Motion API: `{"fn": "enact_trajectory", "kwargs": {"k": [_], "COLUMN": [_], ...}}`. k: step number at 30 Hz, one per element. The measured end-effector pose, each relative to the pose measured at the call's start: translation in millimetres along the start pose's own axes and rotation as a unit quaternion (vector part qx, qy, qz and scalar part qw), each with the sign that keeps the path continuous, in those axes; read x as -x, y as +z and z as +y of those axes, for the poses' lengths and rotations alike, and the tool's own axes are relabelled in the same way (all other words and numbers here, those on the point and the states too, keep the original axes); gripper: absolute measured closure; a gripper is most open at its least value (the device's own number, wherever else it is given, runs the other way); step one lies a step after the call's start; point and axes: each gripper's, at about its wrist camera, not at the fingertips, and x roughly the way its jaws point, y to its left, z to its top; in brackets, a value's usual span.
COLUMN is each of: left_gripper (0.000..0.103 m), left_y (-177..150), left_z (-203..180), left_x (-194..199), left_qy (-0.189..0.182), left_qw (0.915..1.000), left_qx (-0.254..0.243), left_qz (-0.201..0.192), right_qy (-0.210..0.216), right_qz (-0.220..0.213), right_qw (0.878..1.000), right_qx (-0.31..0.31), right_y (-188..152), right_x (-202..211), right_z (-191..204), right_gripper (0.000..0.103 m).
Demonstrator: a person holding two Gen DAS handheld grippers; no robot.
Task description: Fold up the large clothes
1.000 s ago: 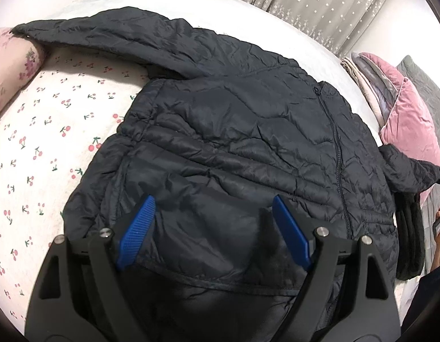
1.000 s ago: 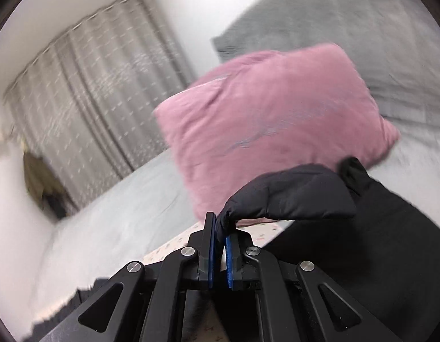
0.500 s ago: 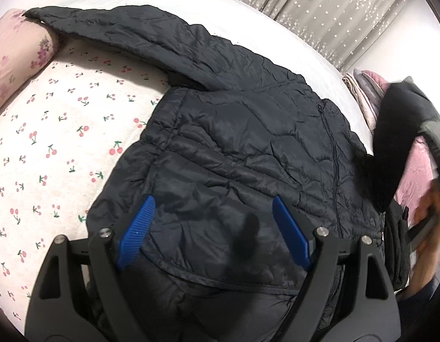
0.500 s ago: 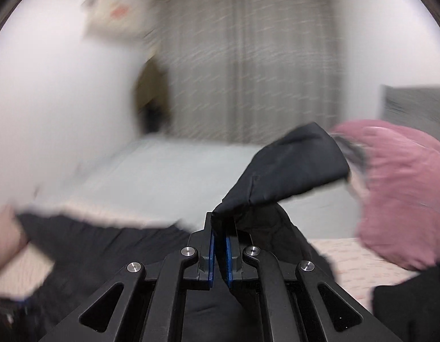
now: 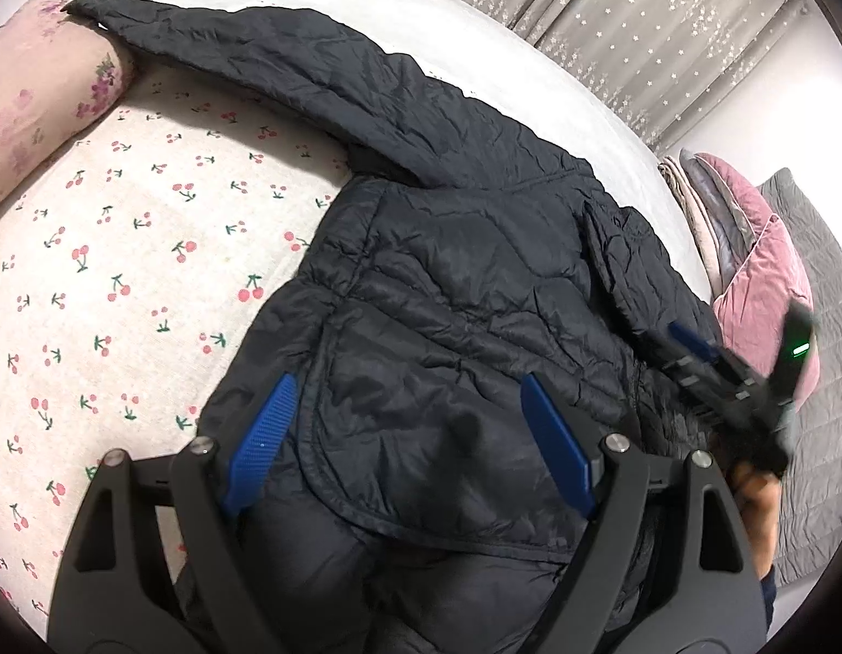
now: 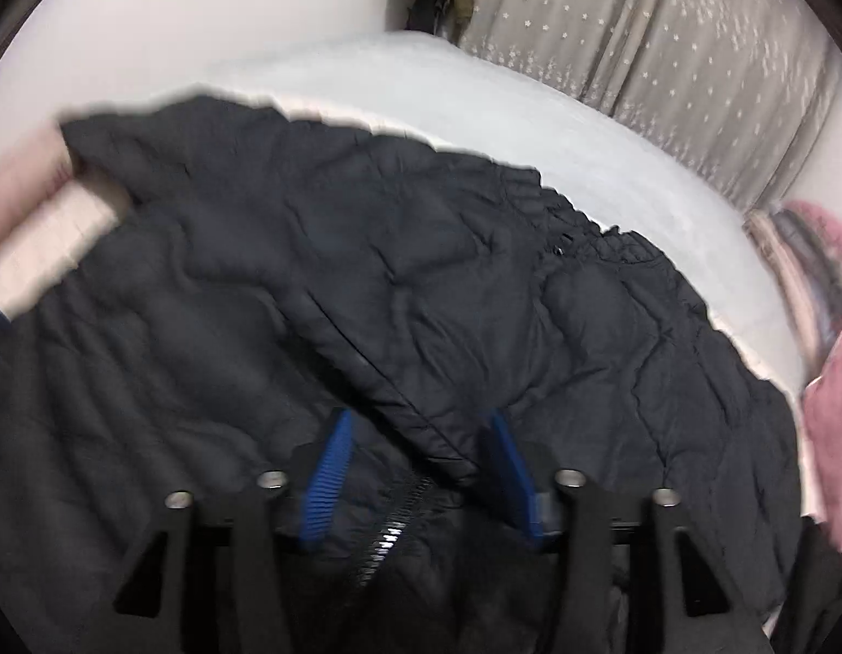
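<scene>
Both hand-held grippers are seen with their fingers apart: the left hand-held gripper (image 5: 410,436) is held wide over the lower part of the black quilted jacket (image 5: 448,283), and nothing is clamped between its blue ribbed pads (image 5: 260,438). The right hand-held gripper (image 6: 423,474) was shut on the cuff of the right sleeve (image 6: 421,327) half a second ago and that sleeve was carried in the air; now the fingers are parted and the sleeve is laid diagonally across the chest of the jacket, its cuff just between the open fingers. From this it is judged that the first sleeve fold has been completed and released, while the other sleeve (image 5: 268,60) is not yet folded: it is stretched out toward the floral pillow (image 5: 34,92) at the far corner. The jacket is spread on the bed, on a cream sheet printed with small red cherries (image 5: 121,272), with a pale plain cover beyond it. The fabric is thin, slightly shiny and puffed, stitched in wavy quilt lines with many fine wrinkles, so it will probably spring back a little after each fold. A zipper (image 6: 391,534) with metal teeth is visible near the right pads. A pink velvet cushion (image 5: 758,283) lies beside the jacket, and a curtain with small stars (image 6: 666,27) hangs behind.
</scene>
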Motion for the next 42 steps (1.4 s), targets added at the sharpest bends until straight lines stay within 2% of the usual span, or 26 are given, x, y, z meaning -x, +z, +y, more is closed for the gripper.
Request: {"fn": "enact_trajectory", "kwargs": {"k": [2,4,7,10,14,17,20,23,26,29,31,34,38,42], "left_gripper": [0.018,0.018,0.018,0.018,0.018,0.018,0.018,0.018,0.018,0.018,0.018,0.018,0.018,0.018], "left_y": [-0.4,-0.6,-1.0,-1.0,0.2,2.6,5.0,10.0,18.9,32.3,44.1,66.0,113.9,169.5], "left_z": [-0.3,-1.1,-2.2,-3.1,-0.7,5.9,12.6,19.4,29.0,47.6,62.8,81.7,111.7,146.7], "left_x": [-0.3,0.0,-1.5,-3.6,-3.9,-1.8,2.0,8.1,13.6,17.3,20.4,29.8,39.6,32.4], "left_qy": [0.002,0.004,0.006,0.013,0.013,0.007,0.005,0.024,0.043,0.066,0.071,0.096,0.132,0.166], "left_qw": [1.0,1.0,1.0,0.9999,0.9999,0.9999,0.9998,0.9993,0.9983,0.9956,0.9938,0.989,0.9804,0.9707], "left_qx": [-0.003,-0.003,-0.004,-0.008,-0.002,0.01,0.019,0.022,0.026,0.052,0.075,0.094,0.118,0.148], "left_qz": [0.0,-0.001,-0.001,0.0,0.002,0.001,-0.003,-0.017,-0.03,-0.04,-0.042,-0.06,-0.087,-0.09], "right_qy": [0.04,0.053,0.036,0.037,0.017,0.031,0.034,0.061,0.093,0.103,0.089,0.1,0.097,0.096], "right_qz": [-0.028,-0.04,-0.002,0.071,0.066,0.023,0.021,0.044,0.045,0.018,0.014,0.014,0.005,0.012], "right_qw": [0.998,0.993,0.986,0.974,0.982,0.983,0.979,0.965,0.952,0.95,0.956,0.956,0.952,0.949], "right_qx": [-0.049,-0.099,-0.164,-0.21,-0.177,-0.18,-0.2,-0.251,-0.288,-0.293,-0.281,-0.277,-0.29,-0.3], "right_y": [5.5,7.4,0.8,-19.3,-16.4,-16.8,-31.9,-66.9,-101.8,-124.4,-133.0,-137.1,-143.7,-152.8], "right_x": [17.8,23.5,2.4,-36.7,-29.8,11.7,52.1,91.1,129.9,155.7,158.8,159.6,166.2,164.5], "right_z": [-15.2,-32.7,-61.2,-75.9,-60.8,-51.8,-54.7,-58.3,-55.9,-51.0,-47.6,-50.1,-63.6,-71.2], "right_gripper": [0.035,0.03,0.03,0.029,0.029,0.029,0.029,0.029,0.029,0.025,0.025,0.024,0.024,0.024]}}
